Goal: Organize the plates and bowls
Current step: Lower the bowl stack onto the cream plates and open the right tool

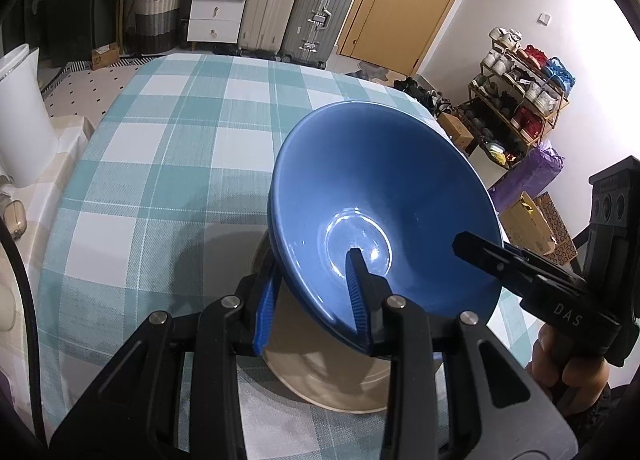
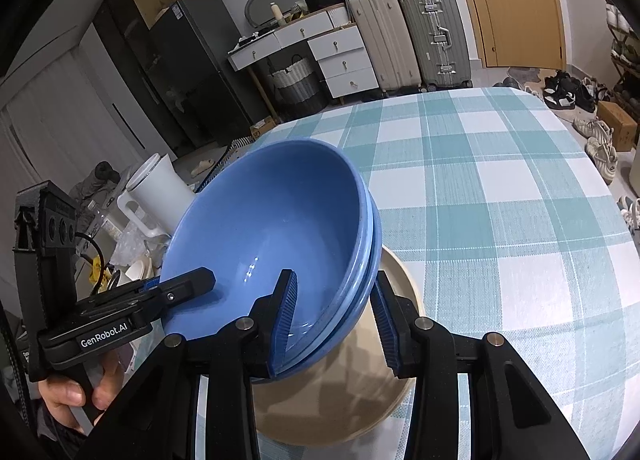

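Over the checked cloth of the bench (image 1: 160,148), near its front edge, we hold the blue bowls (image 1: 372,180) tilted above a beige plate (image 1: 332,384) that lies flat on the cloth. From the right wrist view we count two blue bowls nested one inside the other, their two rims showing as a double edge, and one plate beneath; we see no other plates or bowls.

Both tongs grip the stack by the rim, from opposite sides. Our left tongs (image 1: 312,308) are closed on the wall, one finger inside and one outside. Our right tongs (image 2: 334,320) have their inner pad against the inside wall, while the outer pad looks slightly off the outer bowl, so we judge this grip looser.

We take the bowls to be glazed ceramic: stiff, fairly heavy as a pair, slick and liable to chip. The rim is the sensible hold, pinching both walls together, since the inner bowl could slide out when tilted.
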The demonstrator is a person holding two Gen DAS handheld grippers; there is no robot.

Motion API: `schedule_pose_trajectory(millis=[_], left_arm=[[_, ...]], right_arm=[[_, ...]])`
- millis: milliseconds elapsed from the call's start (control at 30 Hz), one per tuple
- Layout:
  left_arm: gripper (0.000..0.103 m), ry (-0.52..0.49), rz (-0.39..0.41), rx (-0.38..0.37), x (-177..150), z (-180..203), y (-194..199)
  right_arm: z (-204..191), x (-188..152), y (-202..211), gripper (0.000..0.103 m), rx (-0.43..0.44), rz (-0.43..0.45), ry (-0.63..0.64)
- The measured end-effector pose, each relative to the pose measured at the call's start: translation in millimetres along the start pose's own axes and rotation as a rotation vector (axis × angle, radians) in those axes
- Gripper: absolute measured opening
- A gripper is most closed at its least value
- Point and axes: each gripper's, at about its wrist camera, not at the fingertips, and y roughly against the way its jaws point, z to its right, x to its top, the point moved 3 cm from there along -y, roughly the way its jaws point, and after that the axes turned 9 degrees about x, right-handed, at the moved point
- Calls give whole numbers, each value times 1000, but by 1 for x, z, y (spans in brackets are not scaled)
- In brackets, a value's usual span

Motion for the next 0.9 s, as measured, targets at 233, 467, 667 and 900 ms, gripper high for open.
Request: schedule_pose_trajectory(millis=[233,467,667,900], left_arm=[[30,-2,5,-3,1,1,-3],[31,-16,12,-9,3,4,-6],[38,-39,36,5,0,0,1],[63,-54,92,36,-1,-11,13]], right_arm=[[3,1,-1,40,1,-2,-4],[4,0,-2,40,-2,-5,2],[6,0,-1,44,-4,-7,16],[10,0,8,71,-2,7,39]])
